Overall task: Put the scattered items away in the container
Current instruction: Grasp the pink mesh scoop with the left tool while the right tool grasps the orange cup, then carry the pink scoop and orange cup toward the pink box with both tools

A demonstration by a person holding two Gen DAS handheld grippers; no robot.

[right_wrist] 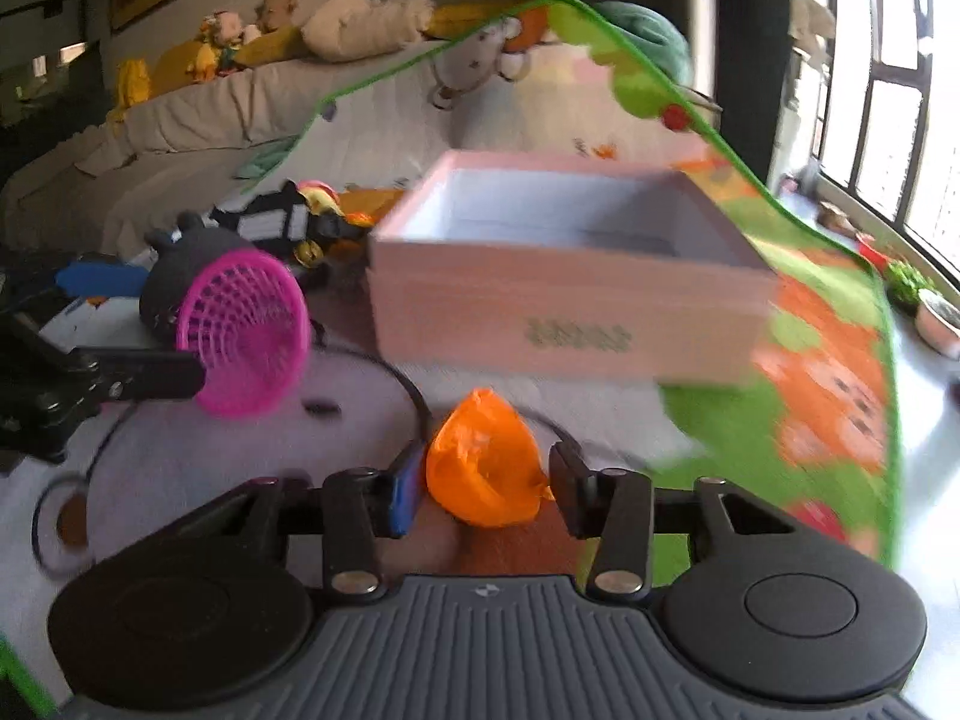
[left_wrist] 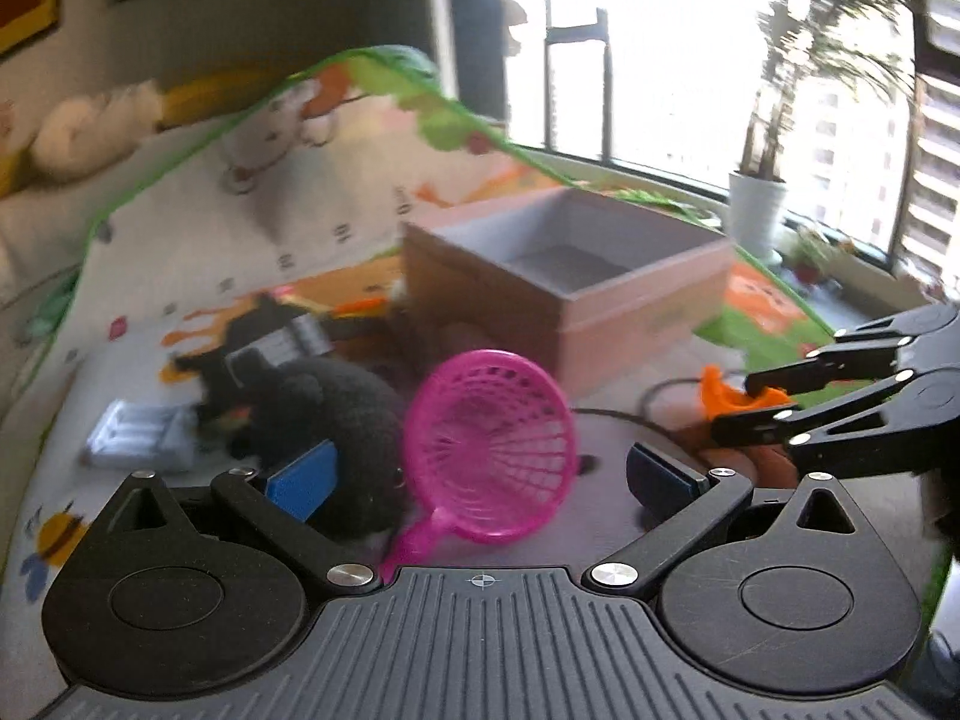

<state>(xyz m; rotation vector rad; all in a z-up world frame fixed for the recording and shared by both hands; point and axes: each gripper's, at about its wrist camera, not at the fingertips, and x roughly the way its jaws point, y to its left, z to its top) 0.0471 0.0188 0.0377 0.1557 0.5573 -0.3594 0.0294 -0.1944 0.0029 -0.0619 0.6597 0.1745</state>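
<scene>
Toys lie scattered by our box [right_wrist: 564,306]: our left gripper [left_wrist: 480,474] gapes around the pink sieve [left_wrist: 489,444], our right gripper [right_wrist: 480,492] brackets the orange cup [right_wrist: 483,468], pads not yet pressing.

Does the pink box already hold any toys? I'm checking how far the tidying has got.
No: in the right wrist view the pink box shows only bare inner walls, while the orange toy and pink sieve are outside it.

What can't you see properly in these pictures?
- Left wrist view: the black plush toy is partly behind the pink strainer and blurred.
- Right wrist view: the green print on the pink box is too blurred to read.
- Both views: the box's floor is mostly hidden by its walls.
</scene>
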